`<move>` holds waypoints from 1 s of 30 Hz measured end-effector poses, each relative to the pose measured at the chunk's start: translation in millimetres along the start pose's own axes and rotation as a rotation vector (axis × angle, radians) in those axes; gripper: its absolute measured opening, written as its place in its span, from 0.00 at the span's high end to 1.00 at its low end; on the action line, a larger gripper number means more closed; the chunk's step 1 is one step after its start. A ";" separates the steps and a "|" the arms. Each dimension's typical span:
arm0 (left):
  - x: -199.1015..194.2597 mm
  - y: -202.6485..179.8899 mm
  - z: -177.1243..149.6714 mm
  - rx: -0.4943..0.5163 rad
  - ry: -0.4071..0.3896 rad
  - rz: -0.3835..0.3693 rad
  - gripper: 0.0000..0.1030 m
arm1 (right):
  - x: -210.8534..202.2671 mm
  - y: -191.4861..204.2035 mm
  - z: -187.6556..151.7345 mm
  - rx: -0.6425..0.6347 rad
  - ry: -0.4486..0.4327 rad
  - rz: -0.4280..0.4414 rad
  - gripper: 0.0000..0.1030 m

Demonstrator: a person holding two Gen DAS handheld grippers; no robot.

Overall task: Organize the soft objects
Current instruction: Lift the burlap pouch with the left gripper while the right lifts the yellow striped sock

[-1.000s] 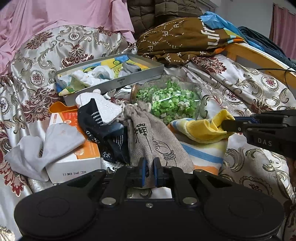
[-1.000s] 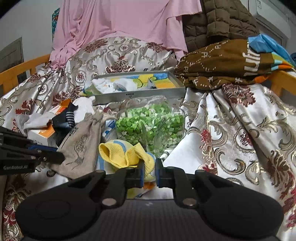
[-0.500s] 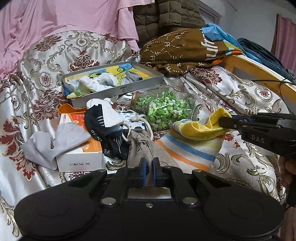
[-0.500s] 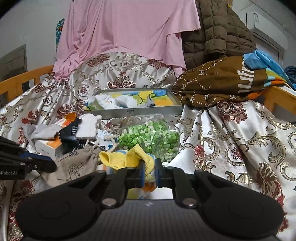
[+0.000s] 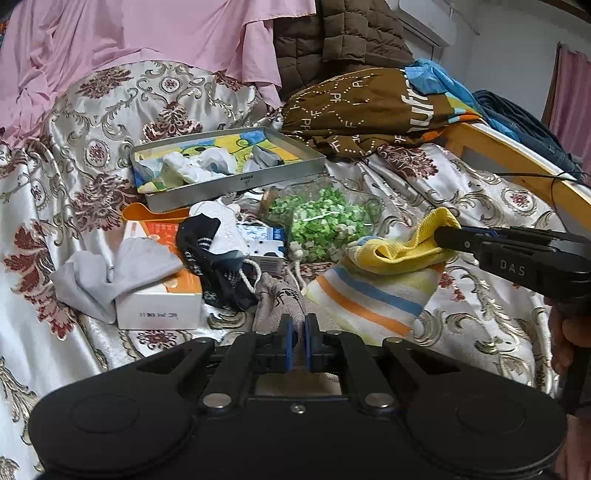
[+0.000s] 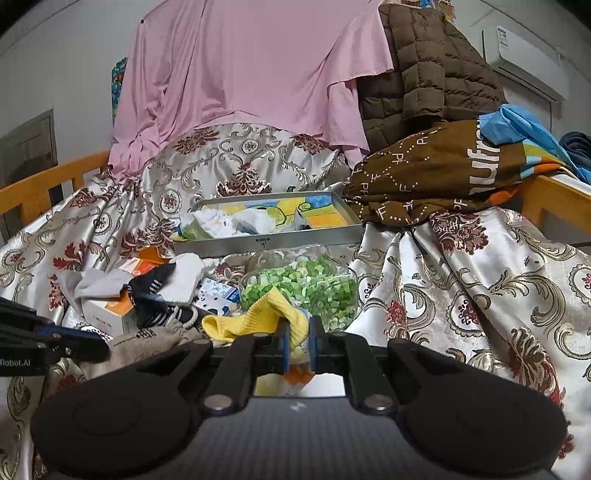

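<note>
Low in the left wrist view, left gripper (image 5: 299, 328) clenched on the grey-brown drawstring pouch (image 5: 280, 299), blue pads pinching its cloth at bottom centre; pouch's white cord (image 5: 251, 273) trailing up and left toward the dark sock (image 5: 207, 258); just right of the pouch, the striped sock (image 5: 369, 299) with its yellow cuff (image 5: 410, 243) drawn up to the right edge and gripped by the right gripper (image 5: 443, 236), jaws closed on the cuff.

Seen from the right wrist view, right gripper (image 6: 297, 332) grasping that yellow cuff (image 6: 266, 314) at lower centre, fabric bunched between the pads; pouch (image 6: 147, 343) low at the left, held at its left end by the left gripper (image 6: 99, 347).

Outward, in the left wrist view: clear bag of green bits (image 5: 321, 225) at centre, touching the striped sock's upper end; small blue-and-white box (image 5: 266, 240) between bag and dark sock; white sock (image 5: 229, 229) on top of the dark one; grey sock (image 5: 118, 273) draped over the orange-and-white box (image 5: 159, 310) at centre left; metal tray (image 5: 236, 184) above, holding pale cloths on a coloured lining; all on a floral satin bedspread (image 5: 461, 206); brown printed fabric (image 5: 369, 107) upper right; pink sheet (image 5: 140, 33) upper left; brown quilted jacket (image 5: 340, 33) top centre.
</note>
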State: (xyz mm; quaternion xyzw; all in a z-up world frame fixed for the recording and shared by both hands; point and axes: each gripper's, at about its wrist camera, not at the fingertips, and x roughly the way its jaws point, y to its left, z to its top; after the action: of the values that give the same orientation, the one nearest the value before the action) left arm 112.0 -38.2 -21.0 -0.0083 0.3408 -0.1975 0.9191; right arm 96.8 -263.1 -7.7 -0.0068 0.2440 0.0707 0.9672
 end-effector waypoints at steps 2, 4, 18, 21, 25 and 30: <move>-2.5 -2.0 -1.1 -0.010 0.004 -0.017 0.95 | -2.3 -1.0 1.3 0.005 -0.009 0.001 0.90; -4.7 -4.6 -2.9 -0.023 0.013 -0.036 0.95 | -3.6 -1.7 2.4 0.013 -0.015 0.001 0.89; -21.2 -27.1 4.0 0.030 0.021 -0.085 0.96 | -16.9 -7.6 6.7 0.042 -0.060 0.015 0.90; -21.8 -27.3 4.7 0.039 0.027 -0.076 0.96 | -18.6 -8.4 7.7 0.043 -0.068 0.014 0.89; -16.2 -27.3 -2.1 0.061 0.055 -0.067 0.96 | -20.6 -8.7 7.2 0.043 -0.072 0.016 0.90; 0.6 -22.9 -13.2 0.074 0.143 -0.056 0.92 | -21.1 -8.0 7.1 0.040 -0.068 0.019 0.90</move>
State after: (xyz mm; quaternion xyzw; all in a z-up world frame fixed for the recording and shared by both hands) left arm 95.9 -58.0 -28.0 0.0302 0.3979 -0.2355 0.8862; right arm 82.9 -273.5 8.3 0.0171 0.2126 0.0752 0.9741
